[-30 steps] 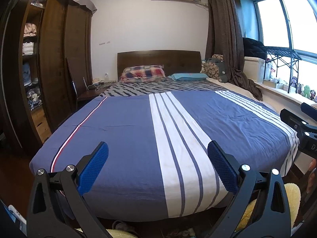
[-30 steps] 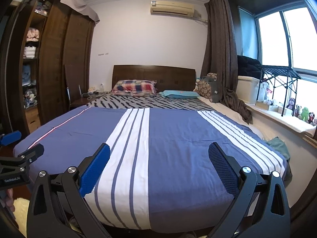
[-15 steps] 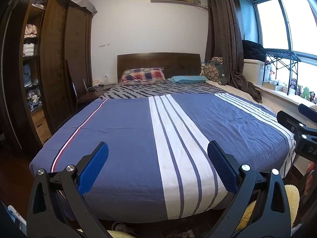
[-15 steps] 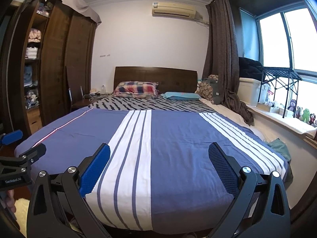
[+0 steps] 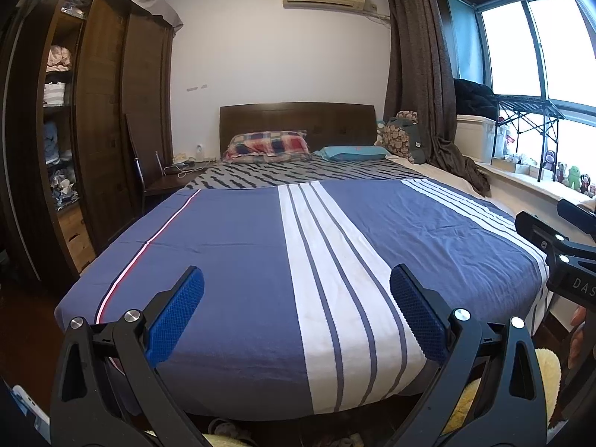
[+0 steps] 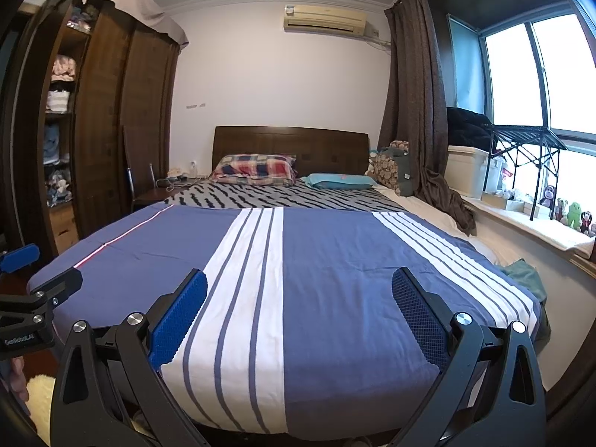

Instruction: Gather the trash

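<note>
Both cameras have tipped slightly downward since earlier, and the left gripper (image 5: 296, 320) and right gripper (image 6: 298, 322) hover with jaws wide and empty at the foot of the striped bed (image 5: 231, 246), no trash visible, pillows (image 5: 268, 143) beyond.

A wide bed (image 5: 260, 260) with a dark wooden headboard (image 5: 298, 119) fills the room. A blue cover (image 6: 335, 279) with white stripes lies flat over its near part. Beyond it, a grey zebra-patterned sheet (image 5: 298, 171) spans the far part. At the head, a plaid pillow (image 5: 268, 143) rests on the left and a teal pillow (image 5: 354, 152) on the right. A patterned cushion (image 5: 400, 138) stands in the far right corner. A green cloth (image 6: 525, 275) lies off the bed's right edge.
</note>
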The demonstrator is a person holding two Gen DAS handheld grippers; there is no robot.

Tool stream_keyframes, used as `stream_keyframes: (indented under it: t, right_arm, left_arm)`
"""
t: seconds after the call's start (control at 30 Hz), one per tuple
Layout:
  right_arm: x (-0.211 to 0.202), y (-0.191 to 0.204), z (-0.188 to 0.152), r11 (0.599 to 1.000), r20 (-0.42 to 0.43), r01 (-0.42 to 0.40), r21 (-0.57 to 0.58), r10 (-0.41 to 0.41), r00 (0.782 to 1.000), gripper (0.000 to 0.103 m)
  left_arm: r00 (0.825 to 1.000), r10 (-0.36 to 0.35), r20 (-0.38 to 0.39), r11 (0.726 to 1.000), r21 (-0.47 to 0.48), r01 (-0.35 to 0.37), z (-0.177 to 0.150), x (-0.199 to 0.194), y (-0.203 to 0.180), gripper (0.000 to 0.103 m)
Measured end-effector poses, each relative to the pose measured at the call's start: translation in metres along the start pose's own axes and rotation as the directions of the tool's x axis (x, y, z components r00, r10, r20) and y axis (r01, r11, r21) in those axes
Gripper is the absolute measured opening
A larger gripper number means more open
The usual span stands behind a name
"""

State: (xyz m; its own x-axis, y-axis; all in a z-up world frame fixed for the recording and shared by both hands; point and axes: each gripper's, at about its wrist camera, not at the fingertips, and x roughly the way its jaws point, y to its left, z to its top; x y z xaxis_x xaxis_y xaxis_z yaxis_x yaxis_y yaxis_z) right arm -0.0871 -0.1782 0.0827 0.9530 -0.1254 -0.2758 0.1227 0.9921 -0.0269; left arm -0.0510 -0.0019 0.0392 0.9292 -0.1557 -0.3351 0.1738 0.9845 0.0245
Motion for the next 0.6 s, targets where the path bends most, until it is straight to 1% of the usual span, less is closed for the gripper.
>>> stream_keyframes:
  t: [0.6]
  right_arm:
    - [0.0019,0.0022,-0.0041,1.000,-0.012,0.004,0.010,-0.004,1.000,0.100]
  left_arm:
    - [1.000,-0.010,-0.006,1.000,0.007,0.010,-0.0013,0.0034,-0.0039,0.095]
